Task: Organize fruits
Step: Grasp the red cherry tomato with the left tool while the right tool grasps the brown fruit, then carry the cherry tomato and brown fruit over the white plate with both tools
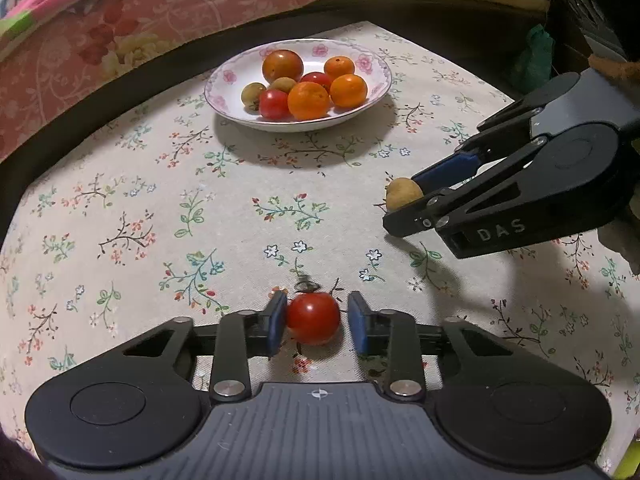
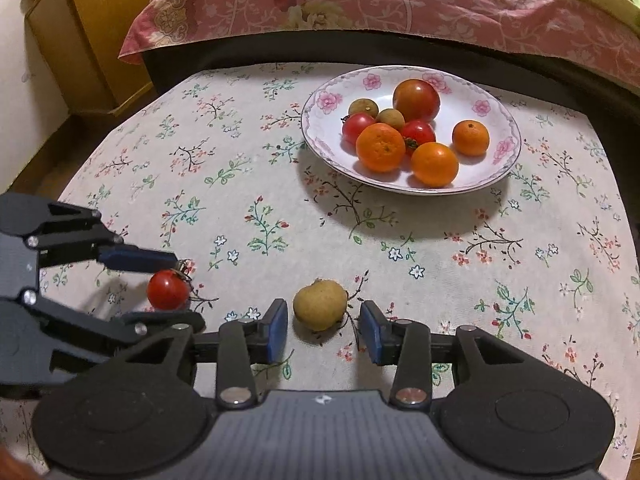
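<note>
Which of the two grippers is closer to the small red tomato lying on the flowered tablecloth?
Left. The left gripper straddles the small red tomato, pads beside it. The right gripper sits off to one side, around a tan round fruit.

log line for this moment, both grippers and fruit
left hand-held gripper: around red tomato, gap one side | right hand-held gripper: open around longan | plate: holds fruit

Your left gripper (image 1: 317, 322) body runs off the bottom edge of its own view, and the red tomato (image 1: 313, 323) between its pads hides its own underside. At the right edge, the right gripper (image 1: 404, 206) is cut off, and its lower finger covers the base of the tan fruit (image 1: 403, 193). In the right wrist view, the plate (image 2: 500, 168) holds fruit that overlap, so the middle red tomato (image 2: 418, 131) shows only partly. The bedspread (image 2: 400, 4) leaves the top edge.
</note>
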{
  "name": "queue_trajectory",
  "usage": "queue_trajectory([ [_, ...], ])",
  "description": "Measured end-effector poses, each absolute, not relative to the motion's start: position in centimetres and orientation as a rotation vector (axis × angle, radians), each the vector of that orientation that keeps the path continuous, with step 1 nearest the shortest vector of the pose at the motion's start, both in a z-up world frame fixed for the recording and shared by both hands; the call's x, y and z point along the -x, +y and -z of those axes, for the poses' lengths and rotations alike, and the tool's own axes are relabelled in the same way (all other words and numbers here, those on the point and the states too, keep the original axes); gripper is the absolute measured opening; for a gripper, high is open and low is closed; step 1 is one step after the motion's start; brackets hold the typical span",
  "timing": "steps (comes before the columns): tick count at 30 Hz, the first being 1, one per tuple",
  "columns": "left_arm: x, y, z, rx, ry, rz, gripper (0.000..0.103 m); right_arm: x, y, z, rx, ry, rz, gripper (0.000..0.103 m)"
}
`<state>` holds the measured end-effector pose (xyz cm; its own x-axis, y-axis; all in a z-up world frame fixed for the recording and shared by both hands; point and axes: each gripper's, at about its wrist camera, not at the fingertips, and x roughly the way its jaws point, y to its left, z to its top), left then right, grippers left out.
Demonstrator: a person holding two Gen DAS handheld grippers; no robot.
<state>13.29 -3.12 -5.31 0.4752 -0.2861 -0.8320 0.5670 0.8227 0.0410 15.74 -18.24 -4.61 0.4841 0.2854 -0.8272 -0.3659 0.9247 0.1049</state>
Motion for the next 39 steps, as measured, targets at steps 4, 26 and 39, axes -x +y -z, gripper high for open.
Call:
queue_trajectory([
  [4,-13.4,-3.1,5.3,-0.331,0.947,0.535,0.035,-15.5,-17.5,4.5,0.14,0.985,-0.397,0.03],
  [26,-17.9,-4.9,1.0,-0.233,0.823,0.495,0.035,-16.8,-19.0,0.9,0.039,0.878,-0.368,0.03],
  [39,-22.4,-7.2,0.4,-0.231,0.763,0.487,0.035,-20.6,-21.2,-0.7,-0.046,0.824,-0.301,0.03],
])
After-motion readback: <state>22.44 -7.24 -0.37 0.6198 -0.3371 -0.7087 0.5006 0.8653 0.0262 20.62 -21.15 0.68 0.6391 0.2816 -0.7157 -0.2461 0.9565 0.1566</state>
